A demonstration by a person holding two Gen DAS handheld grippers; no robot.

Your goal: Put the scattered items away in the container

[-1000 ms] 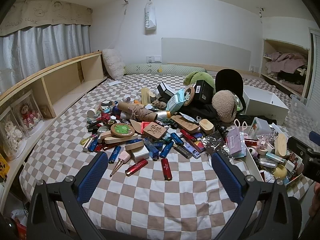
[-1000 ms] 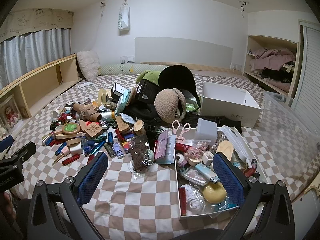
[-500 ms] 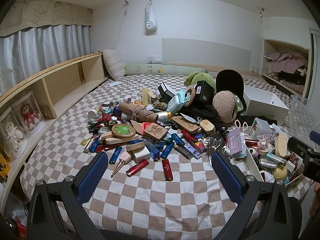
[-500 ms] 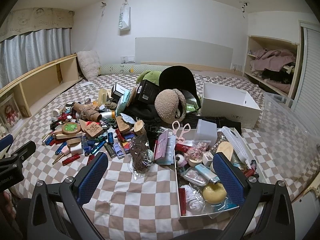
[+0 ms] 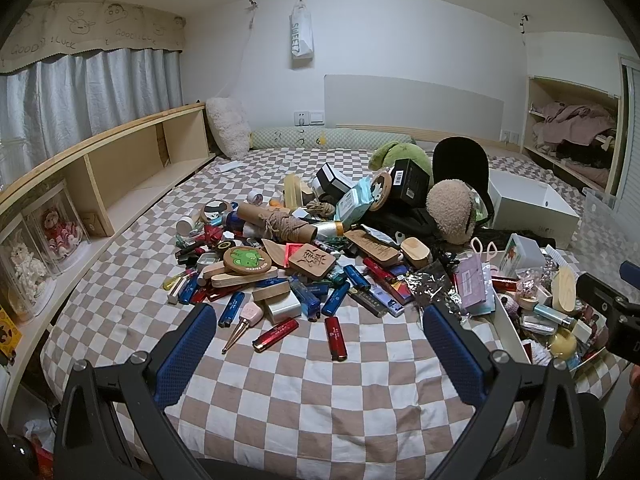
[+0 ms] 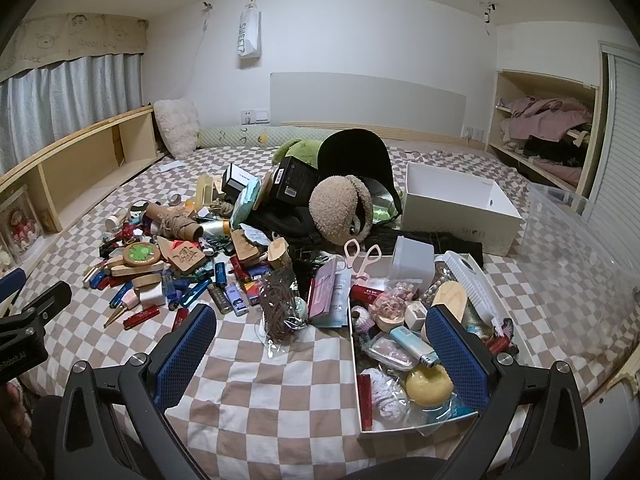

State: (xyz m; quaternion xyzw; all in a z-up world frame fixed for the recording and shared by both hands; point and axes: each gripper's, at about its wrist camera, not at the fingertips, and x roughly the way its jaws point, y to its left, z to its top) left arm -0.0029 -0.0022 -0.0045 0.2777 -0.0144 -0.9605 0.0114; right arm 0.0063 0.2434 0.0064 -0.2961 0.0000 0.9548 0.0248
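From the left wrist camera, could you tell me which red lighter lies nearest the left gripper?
The red lighter lying lengthwise toward the left gripper, alone on the checked bedspread; the other red lighter lies slanted to its left.

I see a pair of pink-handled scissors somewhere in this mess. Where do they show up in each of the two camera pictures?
Left wrist view: the pink scissors lie far right of centre, at the tray's back edge.
Right wrist view: the pink scissors lie just right of centre, at the tray's back edge.
Shared landmark: the beige plush earmuff sits just behind them.
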